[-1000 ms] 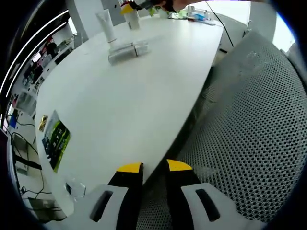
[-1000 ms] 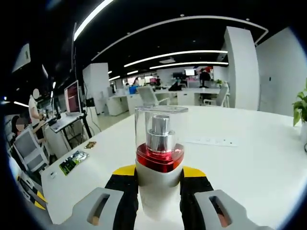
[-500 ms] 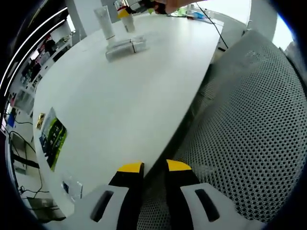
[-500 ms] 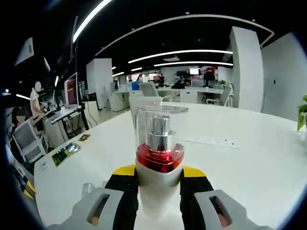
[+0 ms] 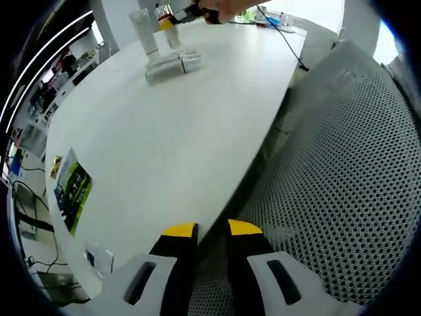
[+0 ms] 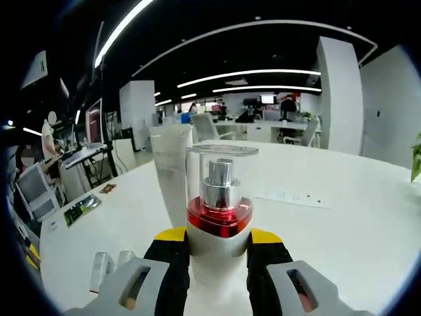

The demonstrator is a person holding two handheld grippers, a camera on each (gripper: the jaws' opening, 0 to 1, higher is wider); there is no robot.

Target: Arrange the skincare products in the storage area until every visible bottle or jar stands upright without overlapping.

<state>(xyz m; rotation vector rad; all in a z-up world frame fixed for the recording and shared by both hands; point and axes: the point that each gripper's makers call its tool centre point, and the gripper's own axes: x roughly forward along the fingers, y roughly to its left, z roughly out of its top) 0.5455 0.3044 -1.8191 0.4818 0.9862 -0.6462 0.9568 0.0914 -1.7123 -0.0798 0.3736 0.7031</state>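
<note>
My right gripper is shut on a pump bottle with a white body, red collar and clear cap, held upright over the white table. Just behind it to the left stands a white tube. A clear bottle lies flat at the lower left. In the left gripper view the tube stands at the far end, the lying clear bottle rests in front of it, and the held pump bottle is beside the tube. My left gripper hangs at the table's near edge, jaws close together, nothing between them.
A grey mesh chair sits beside the table on the right. A green leaflet lies near the table's left edge. A black cable crosses the far end. A white power strip lies on the table beyond the bottle.
My right gripper has carried the pump bottle toward the white tube, which now stands close behind it. The lying clear bottle has come into the right gripper view. The left gripper has hardly moved.
</note>
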